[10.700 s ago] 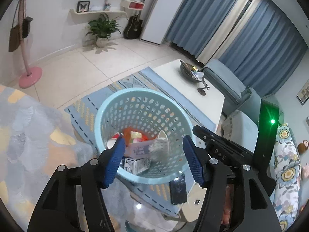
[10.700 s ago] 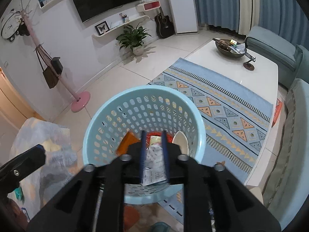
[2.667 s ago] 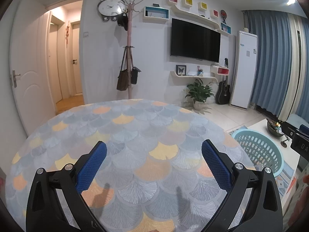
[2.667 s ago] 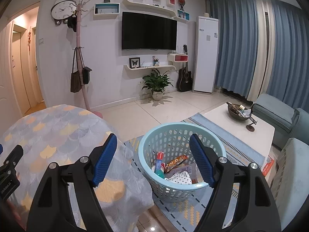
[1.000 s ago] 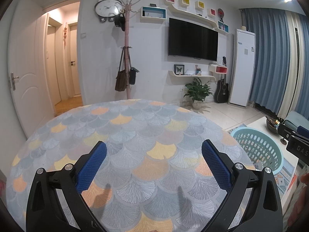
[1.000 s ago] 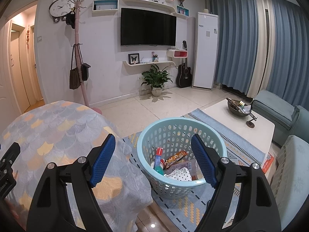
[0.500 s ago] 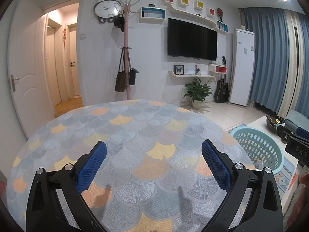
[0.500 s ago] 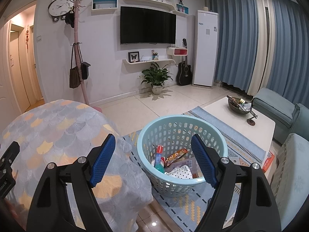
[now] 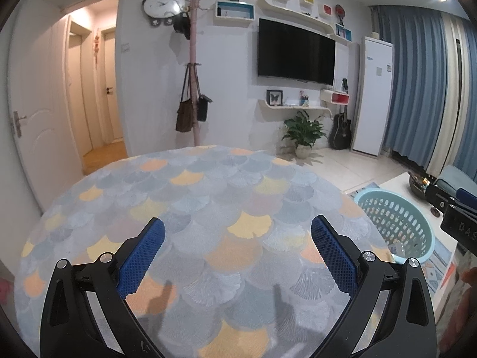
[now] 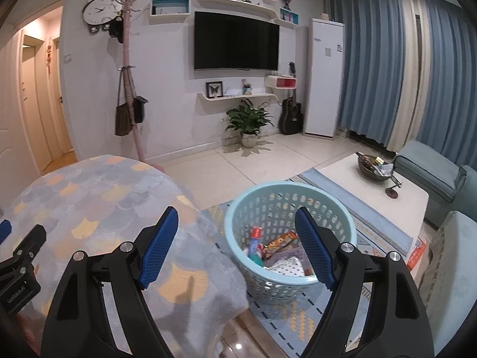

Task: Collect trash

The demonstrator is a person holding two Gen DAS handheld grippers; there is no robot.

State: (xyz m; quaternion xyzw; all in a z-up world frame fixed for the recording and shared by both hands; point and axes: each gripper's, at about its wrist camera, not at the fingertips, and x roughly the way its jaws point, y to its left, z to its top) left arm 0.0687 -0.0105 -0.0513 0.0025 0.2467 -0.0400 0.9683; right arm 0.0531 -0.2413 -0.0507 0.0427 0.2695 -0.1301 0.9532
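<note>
— Trash, where did it sit when you looked?

— From my left wrist view, my left gripper (image 9: 237,246) hung over the round table (image 9: 190,208) with its scale-patterned cloth, blue pads spread wide and nothing between them. The pale blue basket (image 9: 396,223) stood on the floor past the table's right edge, and only a scrap of its contents showed through the rim. Half a second before, that view looked almost the same; the gripper had hardly shifted.

— And the other side?

— From my right wrist view, my right gripper (image 10: 237,246) was also released and empty, one pad over the table's edge (image 10: 98,205), the other in front of the basket (image 10: 286,289). The trash (image 10: 274,250) lay inside the basket: a tube, a snack wrapper and a dotted white piece, heaped together. The basket rested on the patterned rug (image 10: 351,307), just beside the hanging cloth. My left gripper's body (image 10: 18,268) showed at the lower left. Ten seconds earlier this gripper was clenched on a packet right above the basket; now it was well back and holding nothing.
</note>
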